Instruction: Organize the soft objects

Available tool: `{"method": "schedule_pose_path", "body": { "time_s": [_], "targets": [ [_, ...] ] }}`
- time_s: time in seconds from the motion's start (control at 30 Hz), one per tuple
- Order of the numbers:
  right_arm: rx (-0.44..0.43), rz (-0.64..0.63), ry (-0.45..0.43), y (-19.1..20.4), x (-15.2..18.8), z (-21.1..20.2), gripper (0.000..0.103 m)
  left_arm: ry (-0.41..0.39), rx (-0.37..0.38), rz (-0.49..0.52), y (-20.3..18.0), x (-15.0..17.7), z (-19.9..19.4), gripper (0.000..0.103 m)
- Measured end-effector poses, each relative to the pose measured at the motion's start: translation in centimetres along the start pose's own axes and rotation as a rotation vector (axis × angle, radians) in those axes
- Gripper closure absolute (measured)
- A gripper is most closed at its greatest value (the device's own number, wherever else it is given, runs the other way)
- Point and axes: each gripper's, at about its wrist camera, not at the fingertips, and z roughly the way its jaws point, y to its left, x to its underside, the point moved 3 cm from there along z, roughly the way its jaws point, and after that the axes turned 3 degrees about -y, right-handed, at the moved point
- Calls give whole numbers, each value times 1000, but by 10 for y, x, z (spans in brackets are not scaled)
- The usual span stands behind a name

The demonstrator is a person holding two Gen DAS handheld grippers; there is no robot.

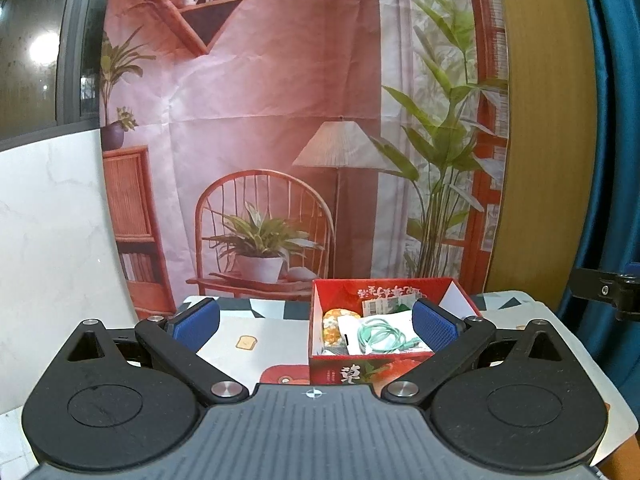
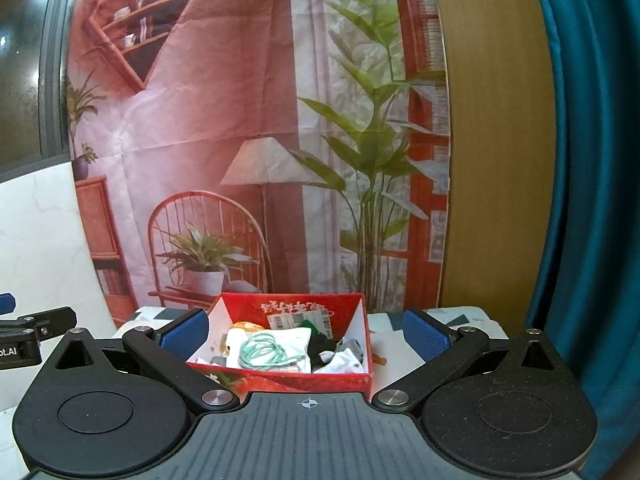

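A large printed backdrop (image 1: 280, 120) fills the wall behind the table (image 1: 248, 332). It shows a rattan chair with a potted plant at 6 o'clock, a floor lamp near the middle, tall green leaves at 3 o'clock and a wooden shelf at 11 o'clock. A blue curtain (image 2: 592, 160) hangs at 3 o'clock, beside a wooden panel (image 2: 492, 140). The table has a patterned cloth; a small drawing on it is perhaps a toast slice (image 1: 246, 343).
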Motion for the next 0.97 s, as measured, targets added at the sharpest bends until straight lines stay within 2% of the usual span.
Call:
{"method": "schedule_pose_path", "body": {
  "time_s": [0.97],
  "targets": [
    [3, -11, 1, 0, -1, 1, 0, 1, 6, -29, -3, 4, -1, 0]
  ]
}}
